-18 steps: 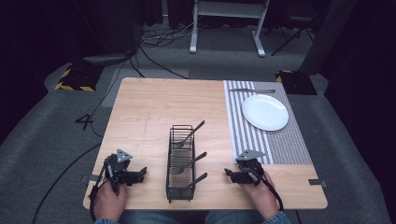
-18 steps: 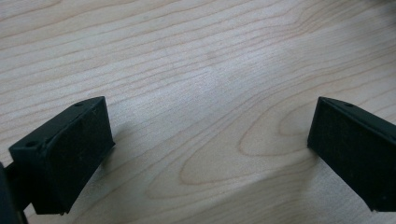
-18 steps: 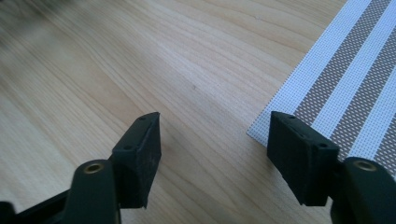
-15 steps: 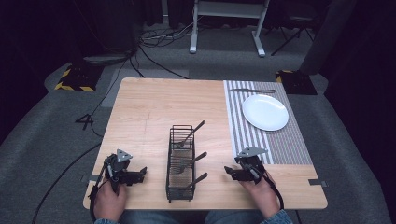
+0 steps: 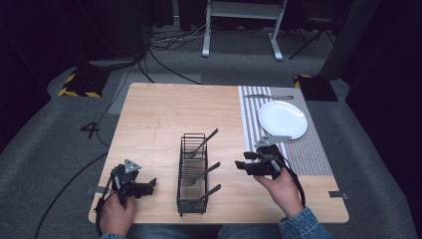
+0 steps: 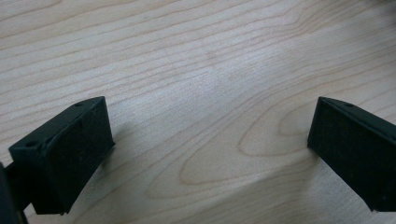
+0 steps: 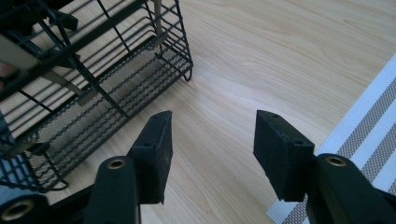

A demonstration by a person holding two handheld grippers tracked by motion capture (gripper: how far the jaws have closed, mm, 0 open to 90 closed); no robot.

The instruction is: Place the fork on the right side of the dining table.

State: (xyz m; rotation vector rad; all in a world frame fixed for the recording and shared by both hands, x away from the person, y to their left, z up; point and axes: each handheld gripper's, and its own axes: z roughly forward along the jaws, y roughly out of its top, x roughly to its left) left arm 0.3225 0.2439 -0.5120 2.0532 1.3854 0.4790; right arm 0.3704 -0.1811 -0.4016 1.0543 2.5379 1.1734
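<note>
A black wire basket stands on the wooden table near the front, with three pieces of cutlery leaning out of it to the right. My left gripper rests low at the front left, open over bare wood, jaws wide apart and nothing between them. My right gripper is held just right of the basket, pointing toward it, open and empty. In the right gripper view the basket fills the upper left, close ahead of the fingertips.
A striped placemat covers the table's right side, with a white plate on it and a knife beyond the plate. Cables and a stand's legs lie on the floor behind the table.
The right gripper has risen slightly and shifted a little toward the plate. The left gripper and basket stay put.
</note>
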